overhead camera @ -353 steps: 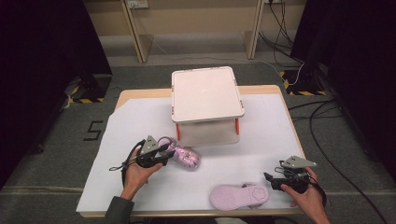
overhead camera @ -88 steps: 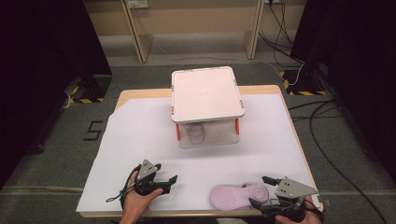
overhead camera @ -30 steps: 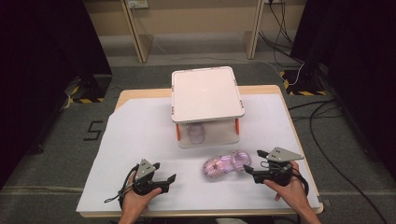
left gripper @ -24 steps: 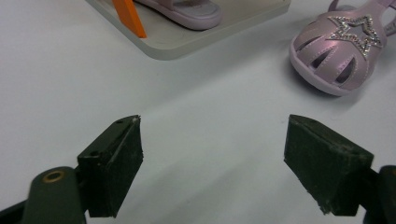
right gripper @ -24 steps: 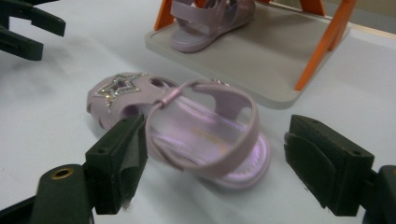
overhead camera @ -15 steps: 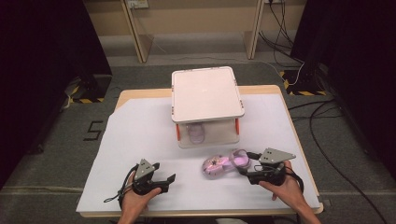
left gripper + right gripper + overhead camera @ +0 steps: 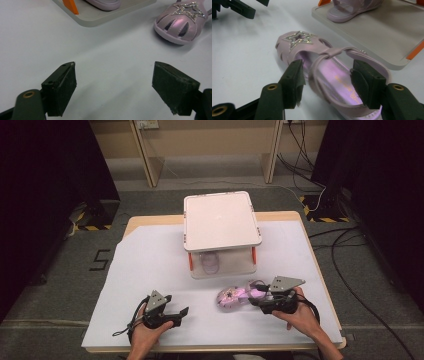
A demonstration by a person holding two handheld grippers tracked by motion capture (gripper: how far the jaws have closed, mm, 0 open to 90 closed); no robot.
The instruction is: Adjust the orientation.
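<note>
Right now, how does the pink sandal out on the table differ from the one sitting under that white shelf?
The sandal on the table lies out on the white sheet, while the sandal on the stand rests on the stand's lower tray beneath its top board. The right gripper straddles the table sandal's heel, jaws just closing; nothing touches the stand sandal. The table sandal's glitter star shows; the other's front is hidden. Both are pale lilac, matching in style.

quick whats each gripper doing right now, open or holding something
Left gripper: open, nothing between its jaws.
Right gripper: jaws just been closing around the pink star sandal; whether the pads press on it cannot be told.
</note>
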